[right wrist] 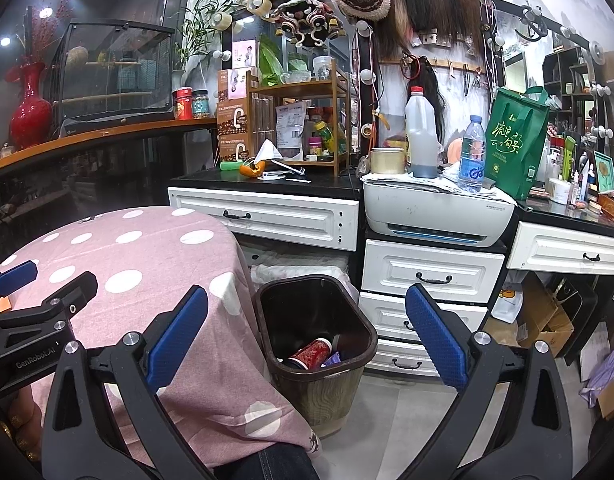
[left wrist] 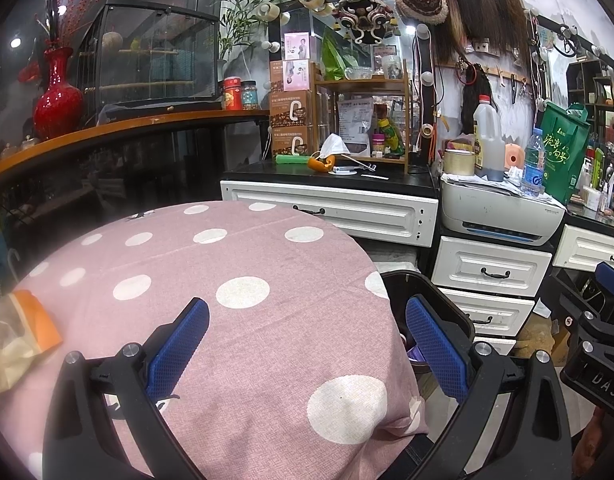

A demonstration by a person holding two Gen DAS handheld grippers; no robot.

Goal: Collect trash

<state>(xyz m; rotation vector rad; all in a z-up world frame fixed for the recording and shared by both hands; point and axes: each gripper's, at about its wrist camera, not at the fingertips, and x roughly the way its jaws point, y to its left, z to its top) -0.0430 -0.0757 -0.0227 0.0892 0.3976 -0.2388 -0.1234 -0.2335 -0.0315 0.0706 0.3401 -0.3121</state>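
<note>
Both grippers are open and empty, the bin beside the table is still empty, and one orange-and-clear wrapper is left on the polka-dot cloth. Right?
Not quite. The right wrist view shows the bin already holds trash, including a red can. The rest stands: left gripper and right gripper are open and empty, and the wrapper lies on the cloth.

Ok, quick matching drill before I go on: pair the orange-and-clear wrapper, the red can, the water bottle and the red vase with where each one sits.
Things:
1. orange-and-clear wrapper
2. red can
3. water bottle
4. red vase

Places:
A. on the white printer
B. inside the brown trash bin
C. on the curved wooden counter
D. on the polka-dot tablecloth

Pairs: 1-D, 2-B, 3-A, 4-C
</note>
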